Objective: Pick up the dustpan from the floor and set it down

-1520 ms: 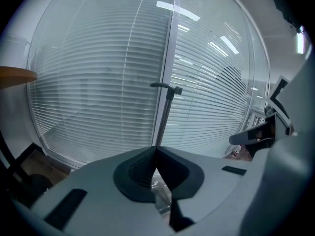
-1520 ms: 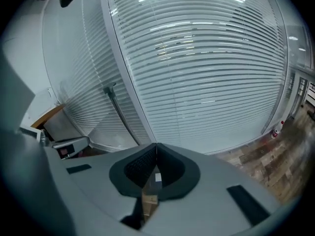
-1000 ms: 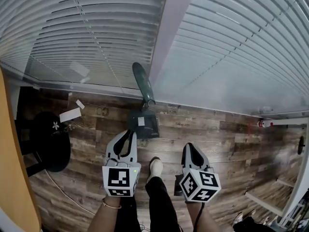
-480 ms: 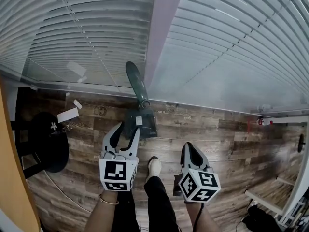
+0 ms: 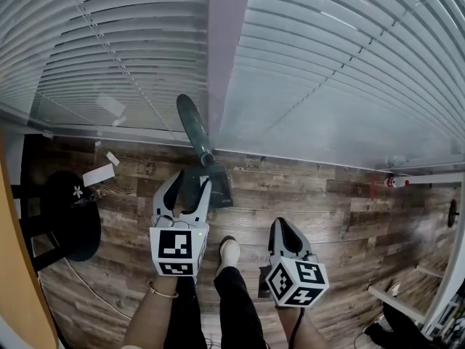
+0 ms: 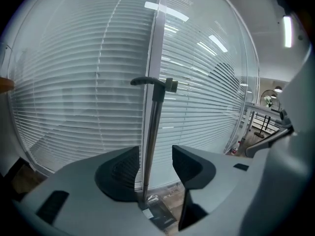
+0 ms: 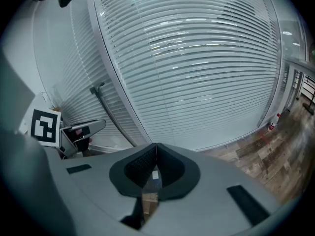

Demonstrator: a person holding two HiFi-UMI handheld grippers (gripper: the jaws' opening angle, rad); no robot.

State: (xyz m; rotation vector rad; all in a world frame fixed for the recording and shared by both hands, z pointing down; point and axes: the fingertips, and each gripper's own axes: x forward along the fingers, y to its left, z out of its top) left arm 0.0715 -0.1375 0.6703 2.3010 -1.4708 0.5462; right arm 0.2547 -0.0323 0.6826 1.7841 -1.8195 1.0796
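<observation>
Dustpan (image 5: 211, 189) sits on wood floor (image 5: 334, 209) at foot of window, pan down, long handle rising twd the blinds (image 5: 334, 71). Nearest, on right: right gripper (image 5: 280, 225), jaws pressed together w/ nothing btwn, well apart from dustpan. Bit farther, left: left gripper (image 5: 193, 179), jaws spread wide, have just been opening. Dustpan's handle pole (image 6: 153, 127) stands btwn them, close to left jaw, not pinched. Far: window post (image 5: 227, 49) right behind handle's top; can't tell if touching.

dustpan (image 5: 218, 189) on floor (image 5: 327, 209) | stem between left claw (image 5: 190, 183) jaws | blinds (image 5: 327, 71) behind
</observation>
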